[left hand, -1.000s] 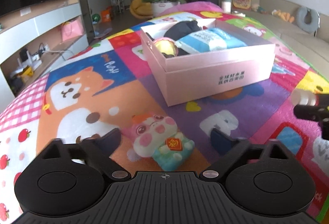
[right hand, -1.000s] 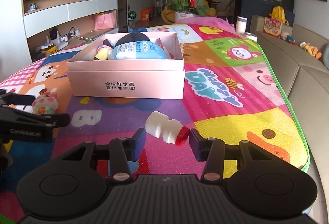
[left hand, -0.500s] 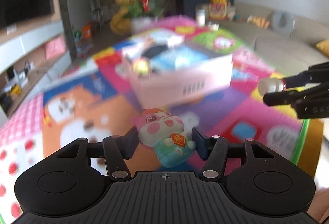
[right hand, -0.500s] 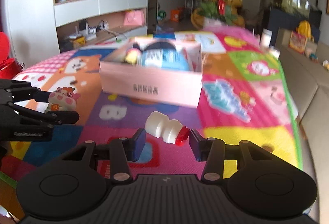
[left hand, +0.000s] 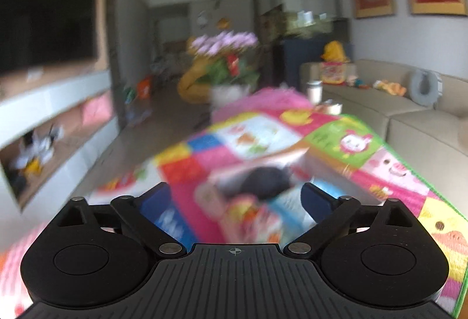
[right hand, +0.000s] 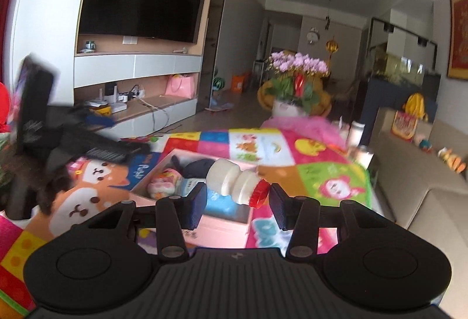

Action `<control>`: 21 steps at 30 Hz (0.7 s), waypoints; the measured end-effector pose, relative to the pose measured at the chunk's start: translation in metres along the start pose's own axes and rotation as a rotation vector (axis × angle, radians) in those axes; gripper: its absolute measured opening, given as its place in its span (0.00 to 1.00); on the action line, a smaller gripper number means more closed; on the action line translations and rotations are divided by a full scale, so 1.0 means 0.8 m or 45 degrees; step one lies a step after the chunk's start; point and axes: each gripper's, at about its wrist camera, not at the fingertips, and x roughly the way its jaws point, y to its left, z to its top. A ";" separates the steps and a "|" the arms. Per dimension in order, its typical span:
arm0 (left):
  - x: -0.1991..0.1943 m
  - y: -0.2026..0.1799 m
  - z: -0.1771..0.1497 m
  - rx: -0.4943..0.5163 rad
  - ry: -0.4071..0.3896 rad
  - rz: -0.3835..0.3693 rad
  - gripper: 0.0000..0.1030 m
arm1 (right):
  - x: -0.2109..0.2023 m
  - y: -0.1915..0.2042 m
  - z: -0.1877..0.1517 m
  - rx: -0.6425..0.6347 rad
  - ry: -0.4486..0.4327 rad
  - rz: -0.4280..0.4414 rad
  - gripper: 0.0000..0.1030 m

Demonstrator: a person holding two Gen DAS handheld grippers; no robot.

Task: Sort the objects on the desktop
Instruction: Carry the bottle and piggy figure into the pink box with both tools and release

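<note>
Right wrist view: the right gripper clamps a small white bottle lengthwise, above the pink box. The left gripper has just been opening, nothing held. Clamped end-to-end, the bottle could pivot loose and miss the box.

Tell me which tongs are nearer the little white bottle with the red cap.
Right. The right tongs are clamped on the white bottle above the pink box; the left tongs hang open, well off to its left.
</note>
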 end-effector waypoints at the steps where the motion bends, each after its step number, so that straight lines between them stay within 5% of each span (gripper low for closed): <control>1: -0.003 0.006 -0.013 -0.026 0.036 0.014 0.97 | 0.003 -0.001 0.005 -0.003 0.000 -0.002 0.45; 6: -0.020 0.032 -0.064 -0.097 0.164 0.067 0.97 | 0.037 -0.002 0.052 0.054 0.007 0.124 0.45; 11: -0.040 0.043 -0.079 -0.172 0.158 0.048 0.98 | 0.098 0.012 0.110 0.136 0.070 0.268 0.45; 21: -0.042 0.024 -0.092 -0.226 0.127 -0.113 0.99 | 0.296 0.067 0.147 0.102 0.416 0.230 0.45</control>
